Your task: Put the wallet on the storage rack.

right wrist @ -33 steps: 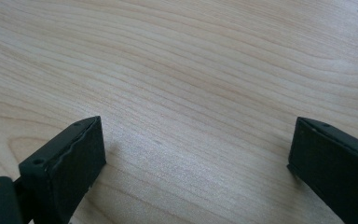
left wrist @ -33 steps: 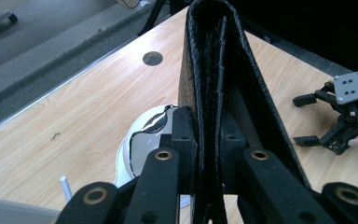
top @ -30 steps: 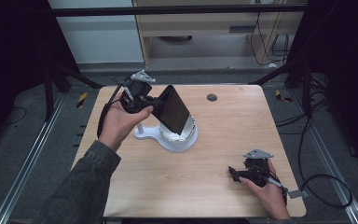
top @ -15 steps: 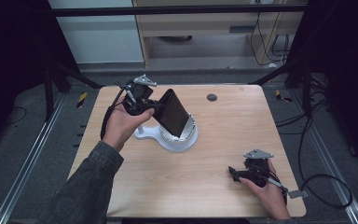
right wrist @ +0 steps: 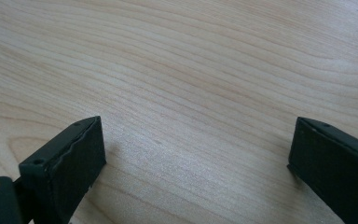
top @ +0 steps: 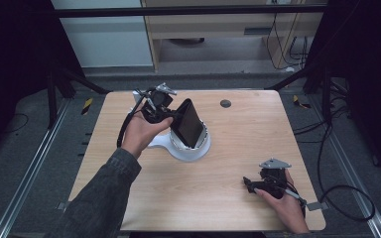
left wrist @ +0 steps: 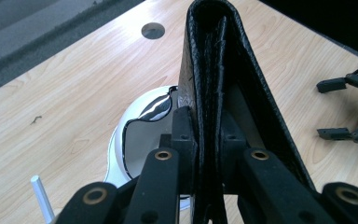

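Apparently placing step: left claw [left wrist: 204,154] pinching black wallet [left wrist: 216,70] upright, white stand [top: 188,146] just below claw. Right claw [right wrist: 193,163] spread, idle over bare counter [right wrist: 191,70]. Next move likely needs careful lowering, then release.

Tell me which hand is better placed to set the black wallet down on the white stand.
Left. Its tongs are shut on the wallet right above the stand. The right tongs sit open near the table's front right corner.

Person's left forearm in a dark grey sleeve [top: 99,198]. Both grippers black, jointed with brass-coloured pivots [left wrist: 163,155]; each topped by a grey three-cornered plate [top: 275,163], with a trailing black cable [top: 129,121].
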The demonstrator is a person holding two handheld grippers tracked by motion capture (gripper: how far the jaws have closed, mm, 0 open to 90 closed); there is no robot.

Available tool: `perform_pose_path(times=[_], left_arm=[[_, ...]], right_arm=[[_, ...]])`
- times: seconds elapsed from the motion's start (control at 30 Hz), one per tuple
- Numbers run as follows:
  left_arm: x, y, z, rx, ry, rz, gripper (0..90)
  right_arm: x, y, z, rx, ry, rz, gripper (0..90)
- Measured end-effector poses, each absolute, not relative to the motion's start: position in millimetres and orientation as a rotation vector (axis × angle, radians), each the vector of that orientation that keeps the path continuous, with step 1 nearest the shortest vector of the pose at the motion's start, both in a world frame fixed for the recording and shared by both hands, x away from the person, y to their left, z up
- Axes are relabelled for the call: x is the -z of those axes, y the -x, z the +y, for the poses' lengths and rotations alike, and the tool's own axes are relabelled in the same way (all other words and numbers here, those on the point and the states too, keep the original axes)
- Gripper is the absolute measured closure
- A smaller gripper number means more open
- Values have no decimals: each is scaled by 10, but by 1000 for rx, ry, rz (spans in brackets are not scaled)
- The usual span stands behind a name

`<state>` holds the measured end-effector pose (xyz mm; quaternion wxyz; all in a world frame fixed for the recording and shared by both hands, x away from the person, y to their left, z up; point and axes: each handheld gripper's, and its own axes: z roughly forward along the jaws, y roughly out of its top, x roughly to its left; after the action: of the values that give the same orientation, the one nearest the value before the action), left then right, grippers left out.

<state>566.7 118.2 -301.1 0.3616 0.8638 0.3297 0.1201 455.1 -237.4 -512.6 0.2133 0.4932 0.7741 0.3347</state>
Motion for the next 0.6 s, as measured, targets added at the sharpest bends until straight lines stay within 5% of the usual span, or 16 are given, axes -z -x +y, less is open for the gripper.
perform_pose_path(times=[0.6], left_arm=[[3138, -5845, 1110, -263, -2241, 897, 805]], right_arm=[[5128, -4555, -2375, -927, -1361, 2147, 37]])
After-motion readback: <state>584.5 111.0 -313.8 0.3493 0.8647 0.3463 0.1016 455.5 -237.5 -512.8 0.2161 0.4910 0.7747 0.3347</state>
